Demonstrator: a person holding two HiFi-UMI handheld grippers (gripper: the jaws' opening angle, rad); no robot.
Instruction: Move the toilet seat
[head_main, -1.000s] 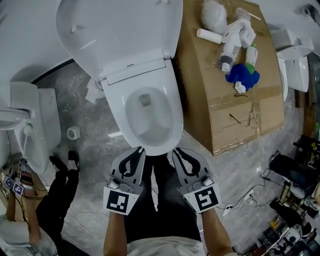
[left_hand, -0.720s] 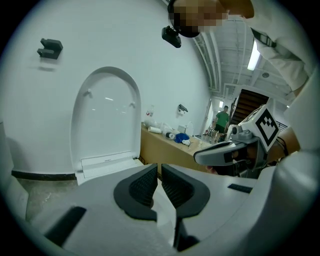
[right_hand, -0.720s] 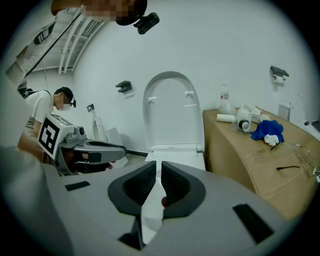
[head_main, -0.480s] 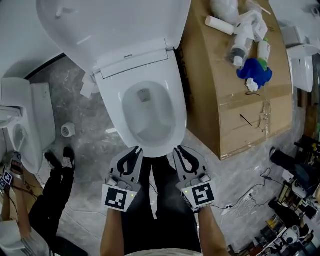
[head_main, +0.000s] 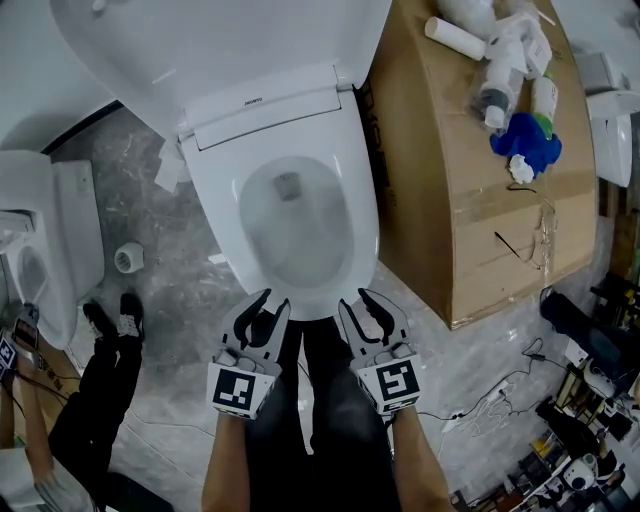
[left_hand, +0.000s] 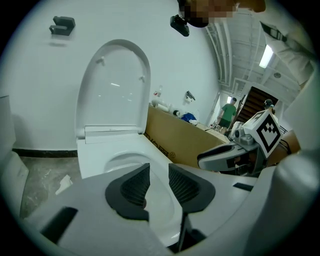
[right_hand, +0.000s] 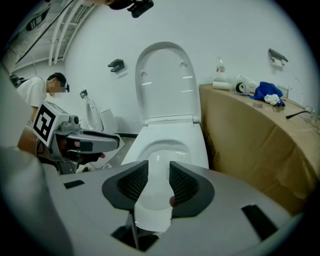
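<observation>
Toilet (head_main: 215, 200) dead ahead of both grippers, bowl open. Lid (head_main: 220, 45) raised at the far end, leaning back against the wall. Seat (head_main: 355, 215) looks to lie flat on the bowl, its front edge just beyond the tips; not touched by either gripper.

Box (head_main: 470, 200), brown cardboard, ahead and right of the right gripper, hard against the toilet's side. Second toilet (head_main: 55, 235) well off to the left of the left gripper. Person in black (head_main: 105, 395), standing left of the left gripper, near it.

Left gripper (head_main: 275, 300) and right gripper (head_main: 357, 300) side by side, level, close but apart, both aimed at the bowl's front.

Left gripper view: left gripper (left_hand: 159, 172) with jaws parting, a narrow gap, nothing between the pads, only the bowl rim seen beyond. Right gripper (left_hand: 227, 156) showing at its right.

Right gripper view: right gripper (right_hand: 159, 172) likewise opening, pads clear, gripping nothing, white rim seen through the gap. Left gripper (right_hand: 95, 141) showing at its left.

Bottles (head_main: 500, 50) lying on the box's far end, well ahead and right. Blue cloth (head_main: 525, 143) just nearer than the bottles. Small roll (head_main: 128, 258) on the floor, ahead and left of the left gripper.
</observation>
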